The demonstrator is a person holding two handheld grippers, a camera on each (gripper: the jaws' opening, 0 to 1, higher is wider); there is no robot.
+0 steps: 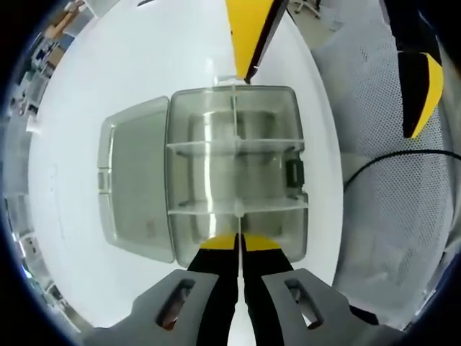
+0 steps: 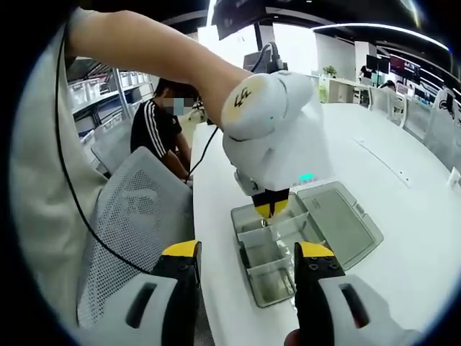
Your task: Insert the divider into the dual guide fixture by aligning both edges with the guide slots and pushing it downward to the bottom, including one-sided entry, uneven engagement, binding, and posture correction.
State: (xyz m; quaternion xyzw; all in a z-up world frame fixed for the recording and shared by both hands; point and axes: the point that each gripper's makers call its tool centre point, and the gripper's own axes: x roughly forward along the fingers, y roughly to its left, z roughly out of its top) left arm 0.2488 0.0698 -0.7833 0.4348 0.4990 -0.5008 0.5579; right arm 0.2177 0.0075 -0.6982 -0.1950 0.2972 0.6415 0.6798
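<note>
Jaws of my left gripper [image 1: 239, 249] are pinching the divider [image 1: 236, 144] shut at six o'clock; I'm pressing evenly so both edges seat in the box [image 1: 238, 173]. Right gripper [image 2: 248, 261] is hanging open, empty.

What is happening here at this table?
A person is fitting a long divider into a clear plastic box with its lid open, on a white table. The left claw is shut on the divider's near end, over the box. The right claw is open, held back from the box.
</note>
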